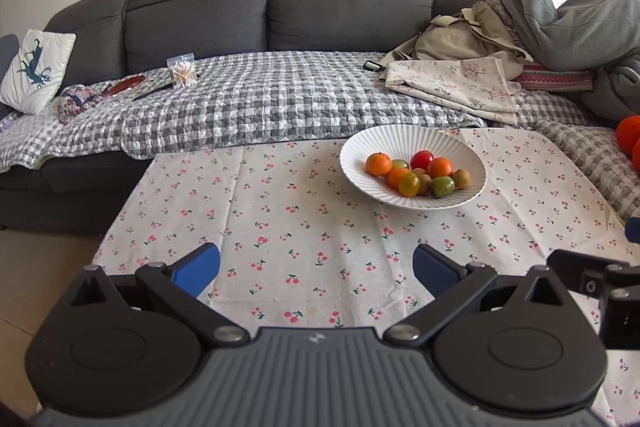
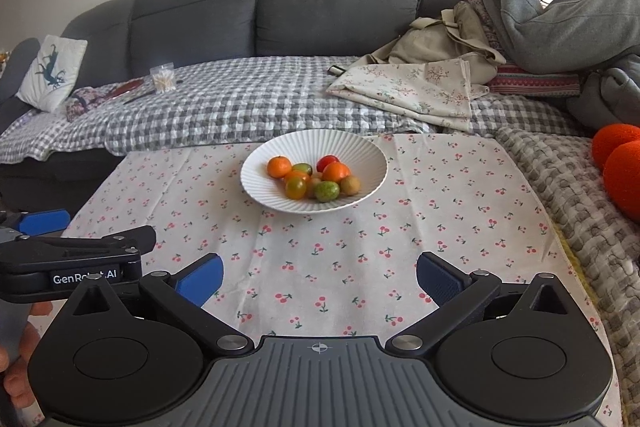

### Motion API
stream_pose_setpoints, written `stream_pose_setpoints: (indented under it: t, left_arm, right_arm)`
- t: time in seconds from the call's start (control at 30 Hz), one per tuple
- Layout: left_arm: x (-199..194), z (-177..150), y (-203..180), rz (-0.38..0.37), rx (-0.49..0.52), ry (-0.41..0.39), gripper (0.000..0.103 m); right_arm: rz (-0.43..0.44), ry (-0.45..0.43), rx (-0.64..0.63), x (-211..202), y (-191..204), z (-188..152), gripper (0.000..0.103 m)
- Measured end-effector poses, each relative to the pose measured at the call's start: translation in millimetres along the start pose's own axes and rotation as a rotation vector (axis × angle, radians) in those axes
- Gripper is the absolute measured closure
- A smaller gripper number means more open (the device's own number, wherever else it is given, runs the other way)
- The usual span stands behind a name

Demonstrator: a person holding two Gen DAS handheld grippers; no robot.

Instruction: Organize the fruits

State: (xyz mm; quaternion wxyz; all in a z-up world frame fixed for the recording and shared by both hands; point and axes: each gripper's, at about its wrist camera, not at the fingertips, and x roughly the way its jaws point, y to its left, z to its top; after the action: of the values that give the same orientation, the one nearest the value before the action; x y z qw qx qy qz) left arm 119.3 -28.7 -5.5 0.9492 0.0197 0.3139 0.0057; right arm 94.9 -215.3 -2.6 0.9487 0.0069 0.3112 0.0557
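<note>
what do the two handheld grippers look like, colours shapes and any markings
The left gripper and the right gripper match: black linkage arms with silver pivot pins, two round black discs, a ribbed grey body with a small crosshair mark, and blue rectangular finger pads. The left one's side carries a white "GenRobot.AI" label. No cables or sleeves show.
</note>
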Motion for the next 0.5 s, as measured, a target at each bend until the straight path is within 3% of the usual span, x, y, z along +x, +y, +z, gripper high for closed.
stream_pose_setpoints:
  t: [0.2, 0.5]
  left_arm:
    - [-0.9, -0.9, -0.8, 0.026, 0.011, -0.005, 0.001]
    - [-0.9, -0.2, -2.5, 0.007, 0.007, 0.005, 0.001]
  right_arm:
    - [-0.024, -0.002, -0.013, 1.5, 4.0, -0.5, 0.0]
    - [-0.024, 0.009, -0.011, 3.5, 5.7, -1.6, 0.0]
